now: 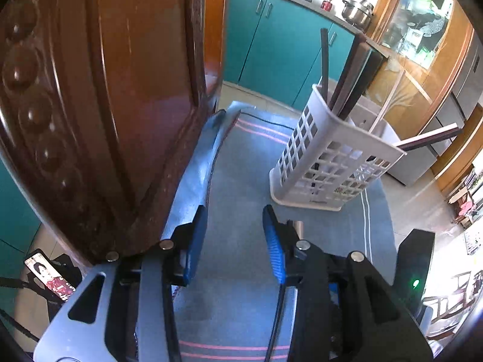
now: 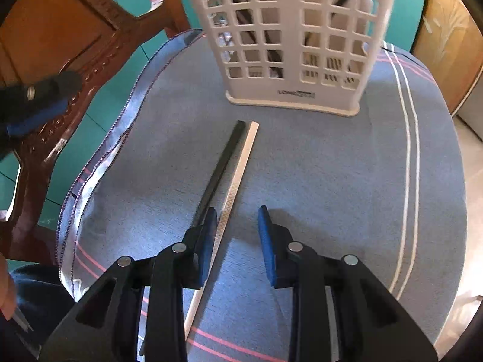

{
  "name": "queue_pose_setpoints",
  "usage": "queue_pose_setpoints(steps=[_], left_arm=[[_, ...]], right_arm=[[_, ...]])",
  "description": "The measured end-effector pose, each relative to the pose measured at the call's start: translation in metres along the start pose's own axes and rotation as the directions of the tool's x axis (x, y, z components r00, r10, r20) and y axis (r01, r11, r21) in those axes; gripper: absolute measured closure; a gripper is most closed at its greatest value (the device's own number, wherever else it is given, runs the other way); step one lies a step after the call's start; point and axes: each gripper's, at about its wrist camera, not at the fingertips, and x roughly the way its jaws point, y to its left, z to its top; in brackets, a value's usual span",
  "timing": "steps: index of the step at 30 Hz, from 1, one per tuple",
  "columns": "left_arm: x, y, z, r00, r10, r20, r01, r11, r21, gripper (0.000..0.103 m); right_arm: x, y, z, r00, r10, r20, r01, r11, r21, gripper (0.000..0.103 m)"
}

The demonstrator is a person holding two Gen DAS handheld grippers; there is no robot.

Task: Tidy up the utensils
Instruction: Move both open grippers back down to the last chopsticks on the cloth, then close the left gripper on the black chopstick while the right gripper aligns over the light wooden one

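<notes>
A white lattice utensil basket (image 1: 329, 160) stands on the blue cloth (image 1: 238, 181), with several dark chopsticks (image 1: 347, 81) sticking up out of it. It also shows in the right wrist view (image 2: 295, 39). A black chopstick (image 2: 222, 166) and a white chopstick (image 2: 238, 175) lie side by side on the cloth in front of the basket. My right gripper (image 2: 237, 217) is open and empty, low over their near ends, with the white one between the jaws. My left gripper (image 1: 235, 220) is open and empty, and also shows at the left of the right wrist view (image 2: 39, 105).
A brown carved wooden chair back (image 1: 105, 105) stands close on the left of the left gripper. The cloth (image 2: 317, 181) covers a round surface with edges left and right. Teal cabinets (image 1: 280, 48) and pots are behind. A phone (image 1: 49, 277) is low left.
</notes>
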Motion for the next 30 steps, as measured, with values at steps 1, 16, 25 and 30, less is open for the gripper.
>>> queue_pose_setpoints(steps=[1, 16, 25, 30], left_arm=[[0.001, -0.002, -0.001, 1.000, 0.008, 0.000, -0.008, 1.000, 0.010, 0.063], [0.033, -0.036, -0.028, 0.995, 0.054, -0.087, -0.042, 0.989, 0.142, 0.060], [0.043, -0.059, -0.041, 0.990, 0.056, -0.131, -0.027, 0.976, 0.214, 0.050], [0.054, -0.062, -0.046, 0.982, 0.097, -0.162, -0.058, 0.971, 0.232, 0.049]], right_arm=[[0.000, 0.000, 0.001, 1.000, 0.006, 0.003, -0.006, 1.000, -0.002, 0.074], [-0.004, -0.036, -0.004, 0.993, -0.120, -0.001, 0.120, 0.990, 0.080, 0.097], [-0.013, -0.084, 0.000, 0.999, 0.022, 0.048, -0.035, 0.960, 0.277, 0.096], [-0.022, -0.098, 0.000, 0.994, -0.067, 0.087, 0.035, 0.946, 0.321, 0.095]])
